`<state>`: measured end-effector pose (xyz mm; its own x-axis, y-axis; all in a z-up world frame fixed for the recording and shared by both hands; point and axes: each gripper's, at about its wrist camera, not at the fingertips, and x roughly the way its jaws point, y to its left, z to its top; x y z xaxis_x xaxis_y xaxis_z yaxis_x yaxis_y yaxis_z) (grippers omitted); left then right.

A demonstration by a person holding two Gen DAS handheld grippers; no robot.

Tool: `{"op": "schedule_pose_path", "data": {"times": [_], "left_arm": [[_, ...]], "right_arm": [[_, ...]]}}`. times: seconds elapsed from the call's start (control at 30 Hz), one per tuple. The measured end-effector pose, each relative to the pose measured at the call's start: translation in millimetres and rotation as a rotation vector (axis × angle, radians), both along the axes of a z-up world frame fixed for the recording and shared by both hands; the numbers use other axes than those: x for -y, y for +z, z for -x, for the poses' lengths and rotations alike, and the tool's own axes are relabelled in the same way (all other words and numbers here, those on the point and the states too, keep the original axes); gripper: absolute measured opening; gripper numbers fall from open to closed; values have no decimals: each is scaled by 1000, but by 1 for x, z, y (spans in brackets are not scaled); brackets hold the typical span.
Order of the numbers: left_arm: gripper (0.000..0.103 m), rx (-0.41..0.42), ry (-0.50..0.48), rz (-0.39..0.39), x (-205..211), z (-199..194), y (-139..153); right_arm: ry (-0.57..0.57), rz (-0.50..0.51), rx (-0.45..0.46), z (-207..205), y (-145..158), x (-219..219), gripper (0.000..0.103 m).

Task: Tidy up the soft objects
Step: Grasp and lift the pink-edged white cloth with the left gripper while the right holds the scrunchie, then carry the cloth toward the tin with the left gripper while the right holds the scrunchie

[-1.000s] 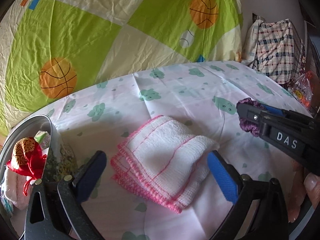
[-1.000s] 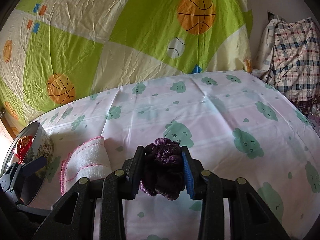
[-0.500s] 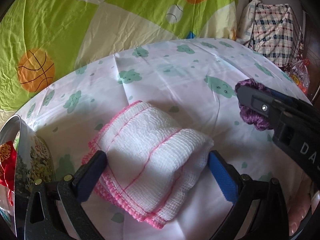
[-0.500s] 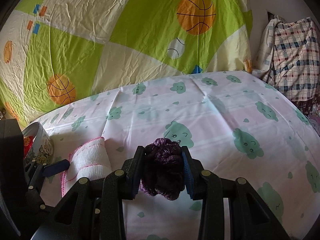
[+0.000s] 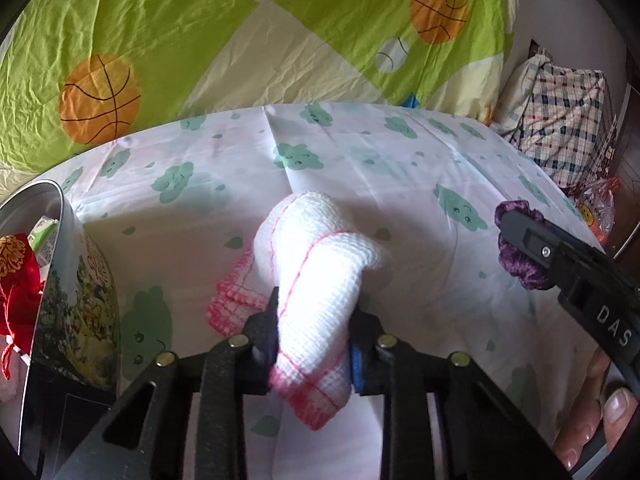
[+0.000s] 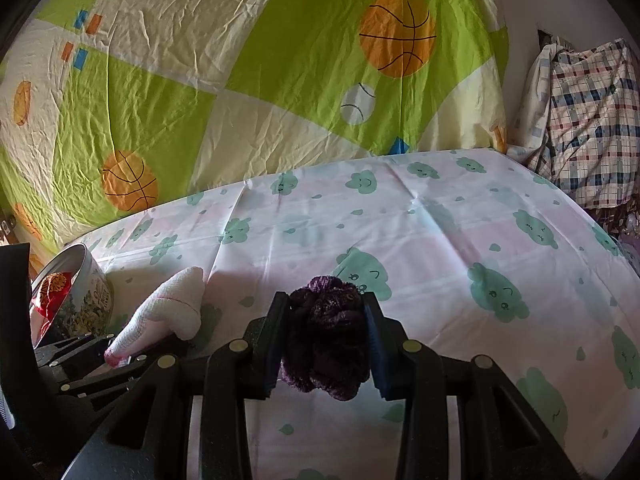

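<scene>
1. Hanging behind everything is a green and cream sheet printed with basketballs; a plaid bundle sits at the far right.
2. Covering the table is a white cloth with green cloud faces.
3. A round tin stands at the left edge, a red pouch inside it.
4. The towel, white with pink edging, sits squeezed between the jaws of the left gripper, which have just been closing on it. Its middle is pinched narrow, its far end bulges up past the fingertips, and a pink corner hangs near the camera.
5. The right gripper pinches a purple scrunchie, which fills the gap between the pads just above the cloth, to the right of the towel.
6. A person's fingers show at the lower right.
</scene>
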<state>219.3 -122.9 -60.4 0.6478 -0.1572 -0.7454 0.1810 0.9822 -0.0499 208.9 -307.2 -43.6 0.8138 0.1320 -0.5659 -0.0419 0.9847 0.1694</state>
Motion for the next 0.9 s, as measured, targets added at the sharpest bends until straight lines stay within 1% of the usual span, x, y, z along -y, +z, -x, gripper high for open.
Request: {"op": "schedule_pose_path", "data": {"times": [0.13, 0.37, 0.53, 0.67, 0.8, 0.9], "left_arm": [[20, 26, 10, 28, -6, 5, 4], [20, 117, 34, 45, -13, 20, 15], [20, 198, 61, 29, -15, 31, 24], [20, 261, 71, 7, -13, 39, 30], [20, 312, 86, -4, -14, 48, 34], [20, 335, 101, -1, -17, 53, 36]], "right_arm": [[1, -2, 23, 3, 2, 1, 39], [6, 13, 83, 13, 8, -2, 39], [17, 17, 145, 23, 13, -4, 39], [20, 26, 173, 27, 16, -5, 39], [21, 27, 196, 31, 18, -6, 39], [23, 28, 216, 34, 20, -6, 39]]}}
